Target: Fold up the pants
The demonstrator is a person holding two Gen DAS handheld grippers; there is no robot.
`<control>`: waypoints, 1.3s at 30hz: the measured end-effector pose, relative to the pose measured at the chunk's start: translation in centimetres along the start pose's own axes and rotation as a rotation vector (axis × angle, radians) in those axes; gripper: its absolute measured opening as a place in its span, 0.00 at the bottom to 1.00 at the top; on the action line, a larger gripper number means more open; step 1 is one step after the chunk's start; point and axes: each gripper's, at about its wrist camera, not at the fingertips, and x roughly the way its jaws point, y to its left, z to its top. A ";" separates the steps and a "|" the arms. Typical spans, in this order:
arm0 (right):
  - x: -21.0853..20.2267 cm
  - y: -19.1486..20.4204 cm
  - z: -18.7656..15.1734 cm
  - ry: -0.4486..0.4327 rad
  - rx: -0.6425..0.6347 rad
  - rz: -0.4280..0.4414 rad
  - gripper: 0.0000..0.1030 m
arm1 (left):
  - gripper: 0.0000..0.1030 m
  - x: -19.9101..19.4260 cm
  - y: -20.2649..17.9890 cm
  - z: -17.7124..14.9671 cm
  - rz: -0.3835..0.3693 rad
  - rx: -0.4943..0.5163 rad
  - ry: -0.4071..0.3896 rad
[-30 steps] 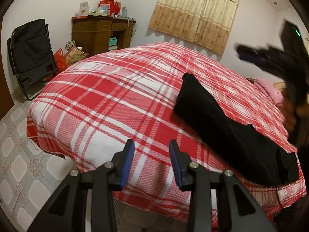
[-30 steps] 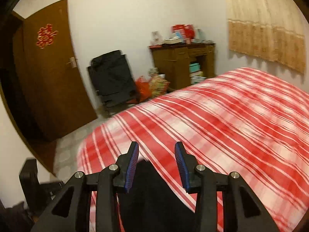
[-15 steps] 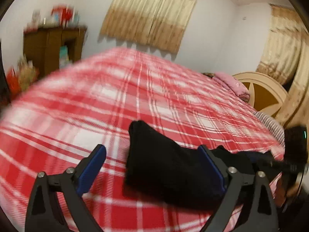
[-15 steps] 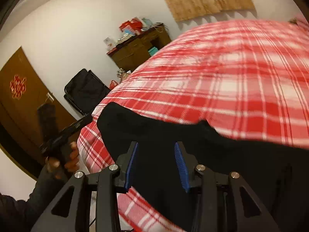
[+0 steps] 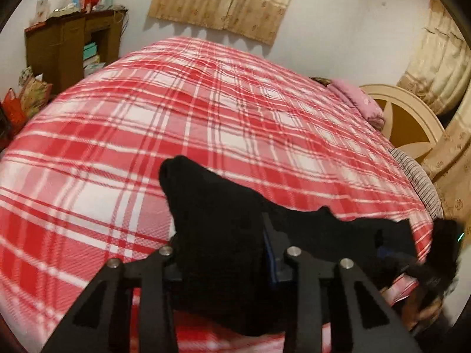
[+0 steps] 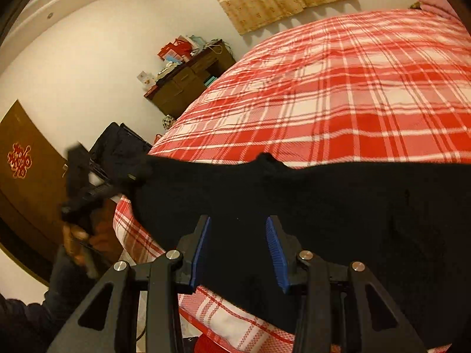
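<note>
Pants (image 5: 223, 223) lie as a long black strip near the bed (image 5: 206, 123) edge, prob. already halved lengthwise; crosswise folds remain. Left tool (image 5: 220, 253): jaws closing, cloth bunched between. Right tool (image 6: 238, 247): jaws apart over the fabric, no pinch seen.

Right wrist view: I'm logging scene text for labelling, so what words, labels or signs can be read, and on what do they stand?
Brown wooden door: a gold and red decorative emblem, too stylised and blurred to quote.
Red boxes and cards on the dark wooden cabinet: print too small to read.
No other readable text.
</note>
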 end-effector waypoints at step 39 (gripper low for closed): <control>-5.3 -0.3 -1.6 -0.129 -0.029 -0.092 0.40 | 0.70 -0.1 1.3 -10.1 0.265 -0.176 -0.107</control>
